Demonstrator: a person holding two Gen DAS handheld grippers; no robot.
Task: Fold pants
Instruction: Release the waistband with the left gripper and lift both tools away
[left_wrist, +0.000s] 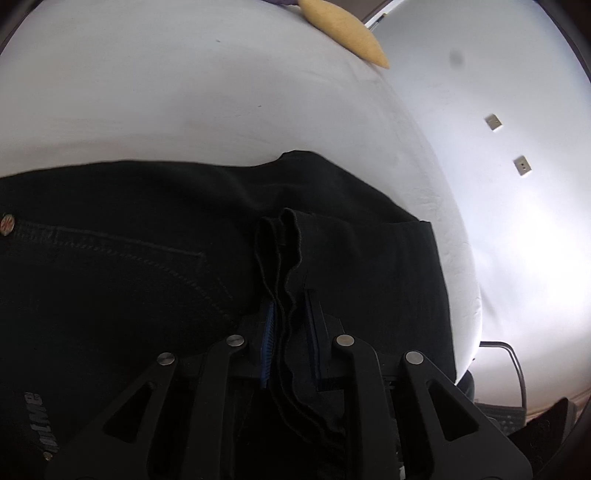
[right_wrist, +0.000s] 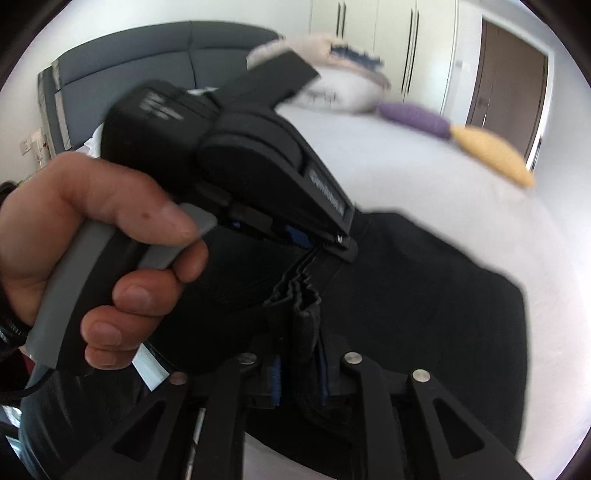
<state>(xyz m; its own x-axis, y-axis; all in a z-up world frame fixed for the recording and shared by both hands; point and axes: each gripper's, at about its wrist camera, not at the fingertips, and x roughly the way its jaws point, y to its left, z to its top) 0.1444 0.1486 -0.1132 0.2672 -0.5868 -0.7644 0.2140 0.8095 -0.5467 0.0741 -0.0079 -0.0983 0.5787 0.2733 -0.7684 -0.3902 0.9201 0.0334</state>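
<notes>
**Both tongs on the pants hem, mid-fold**

Left gripper (left_wrist: 290, 332): jaws nearly together, clamped on a bunched stack of black hem layers; cloth fills the gap, blue pads (left_wrist: 269, 332) press it. Right gripper (right_wrist: 299, 373): hem bundle sits betw. the pads, but jaws stand looser, and I cannot tell if the pads truly bite or just flank the cloth. Seen from the right wrist cam, the left gripper (right_wrist: 334, 245) is at 12 o'clock of the right one, just beyond, on the same bundle; the person's hand (right_wrist: 99, 258) at 9 o'clock squeezes its grey trigger.

Pants (left_wrist: 147, 258): black, lying flat on the white bed sheet (left_wrist: 184, 92), pocket seam and rivet (left_wrist: 7, 223) at 9 o'clock in the left view. Yellow cushion (left_wrist: 347, 33) at 12–1 o'clock on the bed edge, well apart; purple one (right_wrist: 413, 116) next to it.

Risks (judgement):
- Right grip slack → layers slip out, hem drops unevenly, fold goes skew.
- Grippers v. close together → outer width of the hem unsupported, may sag or crease.
- Multi-layer bundle → one layer may peel off.
- Frame blurred, so hands prob. moving: fast carry could drag the lower cloth.
</notes>
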